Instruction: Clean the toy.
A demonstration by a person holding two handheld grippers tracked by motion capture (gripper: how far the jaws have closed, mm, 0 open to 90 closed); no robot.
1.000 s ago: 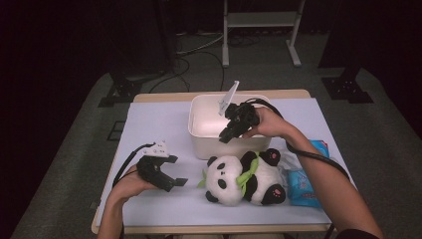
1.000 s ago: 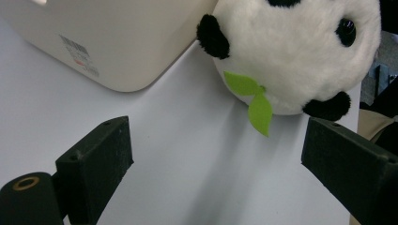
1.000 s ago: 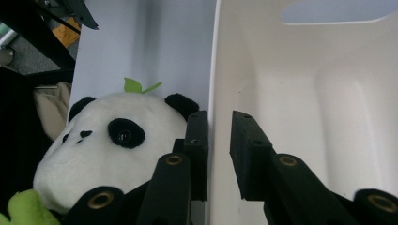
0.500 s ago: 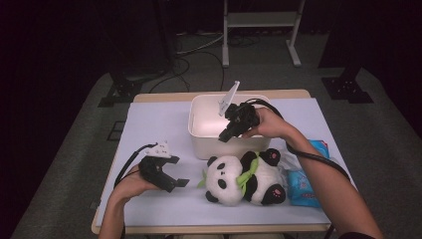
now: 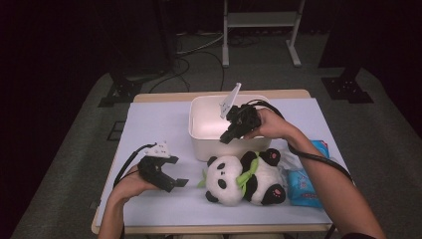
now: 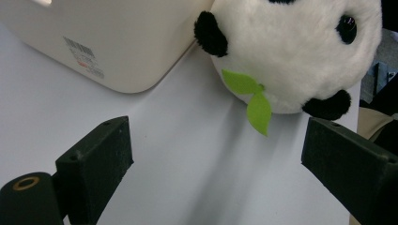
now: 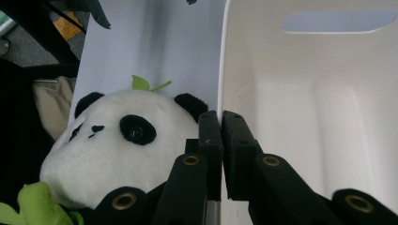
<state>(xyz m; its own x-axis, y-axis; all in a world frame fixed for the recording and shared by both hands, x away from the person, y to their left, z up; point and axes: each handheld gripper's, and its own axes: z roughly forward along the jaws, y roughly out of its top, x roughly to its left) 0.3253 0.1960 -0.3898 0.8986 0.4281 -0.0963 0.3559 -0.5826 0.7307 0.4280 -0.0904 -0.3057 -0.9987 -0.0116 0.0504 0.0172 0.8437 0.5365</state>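
Note:
A plush panda (image 5: 239,179) lies on the white table cover, right in front of a white plastic bin (image 5: 199,144). My right gripper (image 5: 225,139) reaches down over the bin's near wall. In the right gripper view its jaws (image 7: 220,122) are shut on that wall's rim, with the bin's inside (image 7: 300,93) on one side and the panda's head (image 7: 108,154) on the other. My left gripper (image 5: 176,172) rests low on the table to the panda's left, open. In the left gripper view its wide-apart jaws (image 6: 216,164) point at the panda's head (image 6: 291,51) and the bin's corner (image 6: 117,37).
A blue packet (image 5: 303,179) lies to the right of the panda near the table's right edge. Bare table cover (image 5: 149,119) spreads left of the bin. Black stands and cables sit on the floor beyond the table's far edge.
The right gripper's jaws have drawn together on the bin's near wall. The left hand, the panda and the bin have kept still.

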